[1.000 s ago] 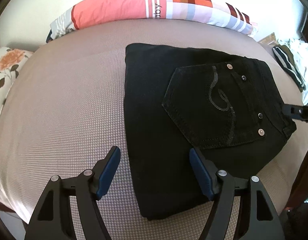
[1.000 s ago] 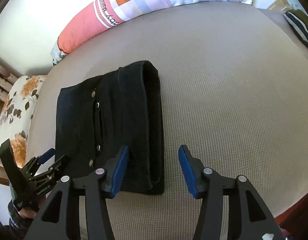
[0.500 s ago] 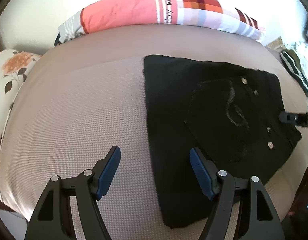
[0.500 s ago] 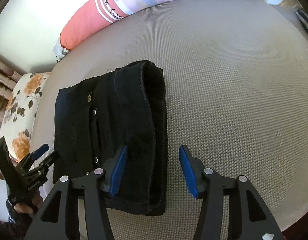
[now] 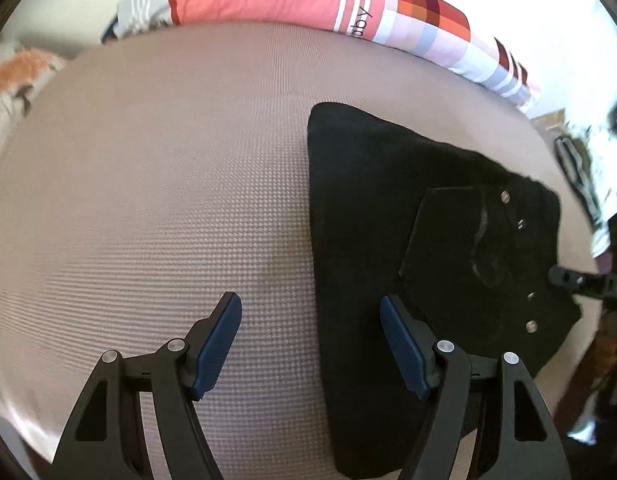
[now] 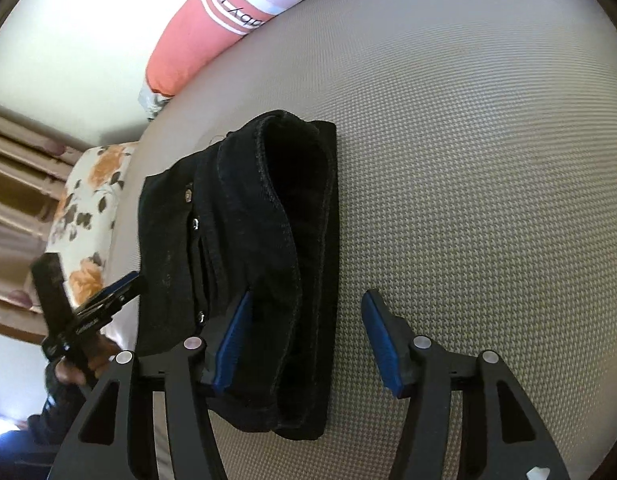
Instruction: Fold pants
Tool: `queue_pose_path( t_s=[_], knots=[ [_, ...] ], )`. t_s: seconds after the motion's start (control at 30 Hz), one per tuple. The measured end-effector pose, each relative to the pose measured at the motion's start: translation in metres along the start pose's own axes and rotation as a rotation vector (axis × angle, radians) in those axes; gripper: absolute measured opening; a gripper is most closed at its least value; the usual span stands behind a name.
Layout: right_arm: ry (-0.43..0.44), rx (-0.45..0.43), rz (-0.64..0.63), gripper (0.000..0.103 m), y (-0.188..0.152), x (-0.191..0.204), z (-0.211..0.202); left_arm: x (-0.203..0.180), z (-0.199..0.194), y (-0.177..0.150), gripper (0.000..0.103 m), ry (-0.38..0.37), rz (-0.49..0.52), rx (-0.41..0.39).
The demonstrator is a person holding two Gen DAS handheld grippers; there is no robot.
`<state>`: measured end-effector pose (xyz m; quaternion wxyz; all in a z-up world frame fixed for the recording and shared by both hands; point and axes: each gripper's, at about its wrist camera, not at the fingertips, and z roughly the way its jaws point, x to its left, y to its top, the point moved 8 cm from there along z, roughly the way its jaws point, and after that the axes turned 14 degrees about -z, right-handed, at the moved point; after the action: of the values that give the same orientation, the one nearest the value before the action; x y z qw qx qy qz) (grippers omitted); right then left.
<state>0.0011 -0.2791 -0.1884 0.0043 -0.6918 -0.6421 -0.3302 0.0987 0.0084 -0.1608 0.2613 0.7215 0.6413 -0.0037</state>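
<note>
Both claws have pulled back from the pants since a second ago; the folded bundle now sits further right in the left wrist view and closer in the right wrist view. Left claw [image 5: 310, 344] hangs spread wide, nothing between its blue pads [image 5: 222, 340], over the mattress [image 5: 168, 200]; the left edge of the black pants [image 5: 388, 220] runs up between its fingers, with the right pad over the cloth. Right claw [image 6: 304, 344] is released too, gaping, holding nothing; the pants [image 6: 248, 260] lie under its left finger, thick folded edge facing it. Pants rest folded flat on the mattress, back pocket [image 5: 460, 248] and rivets up. Beyond them, a long pink and checked pillow [image 5: 288, 0] lies along the far edge, and a floral pillow [image 6: 88, 208] at the mattress side.
</note>
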Motion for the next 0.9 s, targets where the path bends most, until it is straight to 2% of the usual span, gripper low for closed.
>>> queue_pose_path(
  t_s=[0.17, 0.47, 0.7, 0.8, 0.9],
  knots=[
    [0.089, 0.009, 0.004, 0.055, 0.002, -0.001, 0.002, 0.006, 0.008, 0.003, 0.072, -0.095, -0.083, 0.068],
    [0.238, 0.029, 0.019, 0.054, 0.000, -0.004, 0.005, -0.007, 0.012, 0.006, 0.074, -0.227, -0.082, 0.164],
    [0.280, 0.038, 0.011, 0.048, 0.003, -0.004, 0.013, -0.017, 0.014, 0.007, 0.074, -0.315, -0.121, 0.235],
    [0.305, 0.025, 0.028, 0.047, 0.004, -0.007, 0.015, -0.026, 0.016, 0.008, 0.074, -0.361, -0.128, 0.246],
    [0.333, 0.005, 0.044, 0.045, 0.008, -0.007, 0.019, -0.032, 0.018, 0.009, 0.074, -0.368, -0.114, 0.238]
  ],
)
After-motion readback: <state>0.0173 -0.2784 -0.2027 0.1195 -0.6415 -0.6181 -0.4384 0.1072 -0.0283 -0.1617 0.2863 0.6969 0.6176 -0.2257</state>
